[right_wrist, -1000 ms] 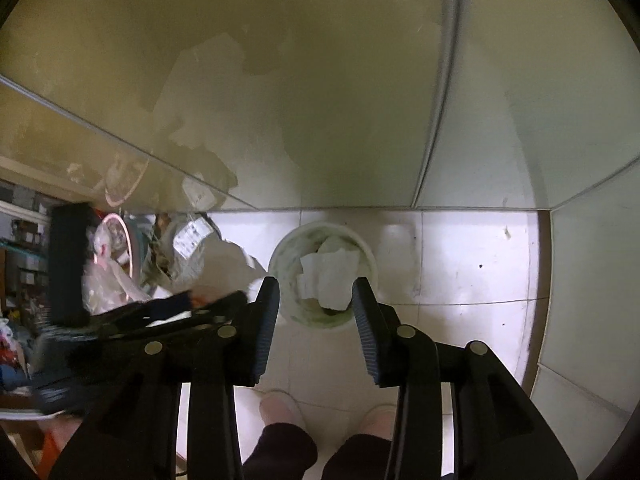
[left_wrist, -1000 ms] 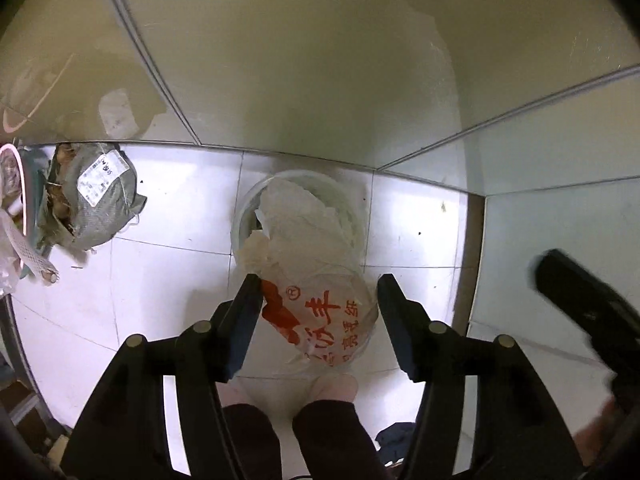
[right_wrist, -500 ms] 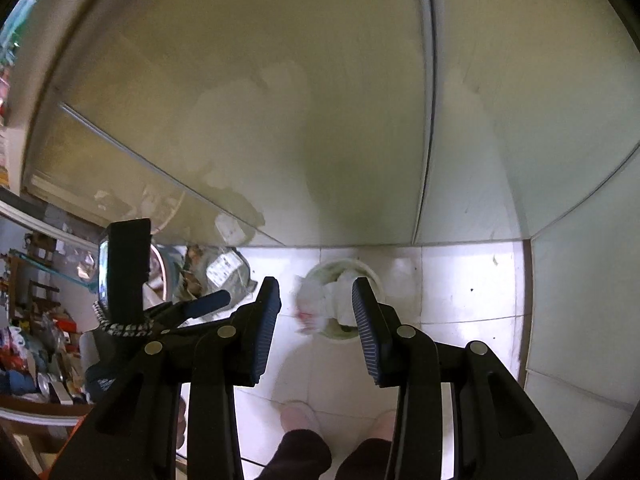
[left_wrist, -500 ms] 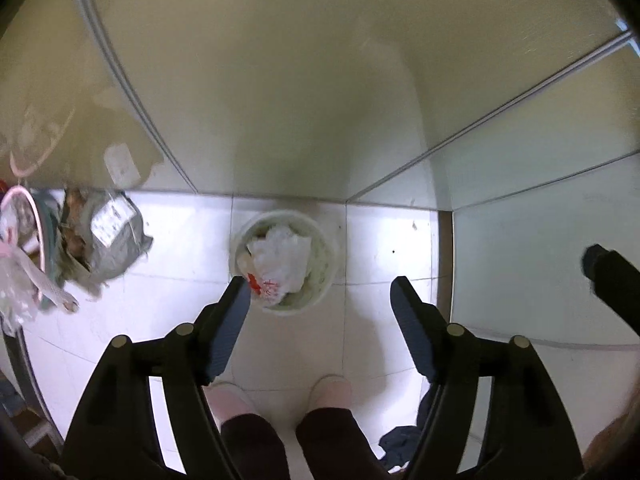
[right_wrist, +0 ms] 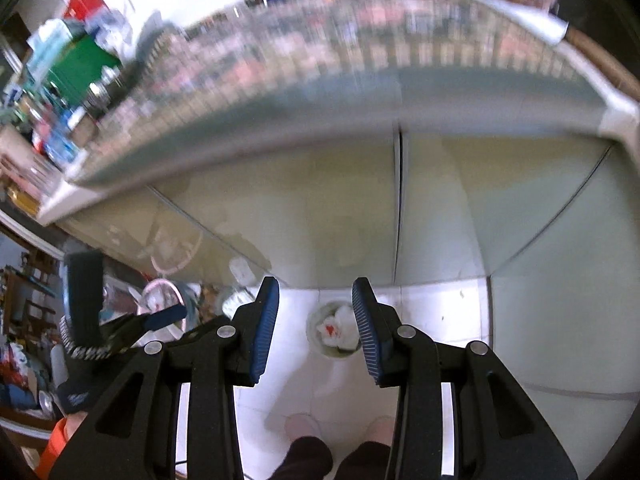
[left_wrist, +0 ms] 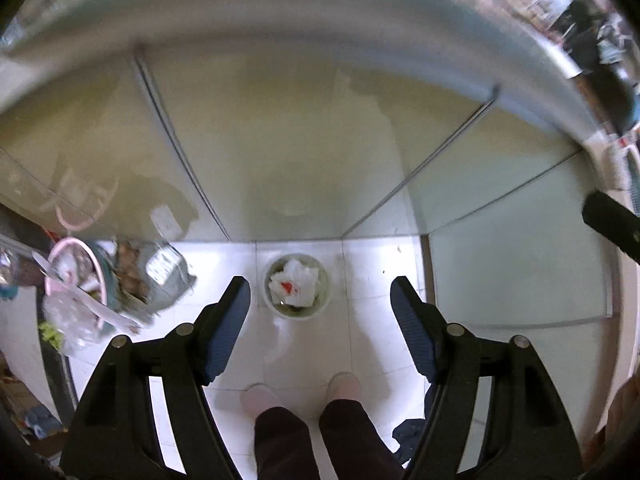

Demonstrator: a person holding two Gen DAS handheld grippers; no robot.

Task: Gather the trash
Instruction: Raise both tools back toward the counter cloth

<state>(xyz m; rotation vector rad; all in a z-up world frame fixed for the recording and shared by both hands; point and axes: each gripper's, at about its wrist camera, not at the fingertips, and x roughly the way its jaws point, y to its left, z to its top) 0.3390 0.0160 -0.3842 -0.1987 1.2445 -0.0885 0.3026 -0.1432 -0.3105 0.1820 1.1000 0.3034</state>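
Observation:
A white plastic bag with red print point(left_wrist: 294, 286) lies in a round white waste bin point(left_wrist: 298, 314) on the white tiled floor, far below. The bag point(right_wrist: 334, 330) and the bin point(right_wrist: 314, 326) also show in the right wrist view. My left gripper point(left_wrist: 320, 304) is open and empty, high above the bin. My right gripper point(right_wrist: 316, 316) is open and empty, also high above the bin. The left gripper's body point(right_wrist: 86, 308) shows at the left of the right wrist view.
A grey bag of rubbish point(left_wrist: 160, 276) and a pink-rimmed basin point(left_wrist: 76, 276) lie on the floor left of the bin. Glass cabinet fronts point(left_wrist: 288, 160) rise behind it. A cluttered counter top point(right_wrist: 280, 60) is above. The person's feet point(left_wrist: 300, 394) stand near the bin.
A second ago the printed bag hung between my left fingers over the bin. It has dropped into the bin. Both grippers have since risen far above the floor and the counter has come into view.

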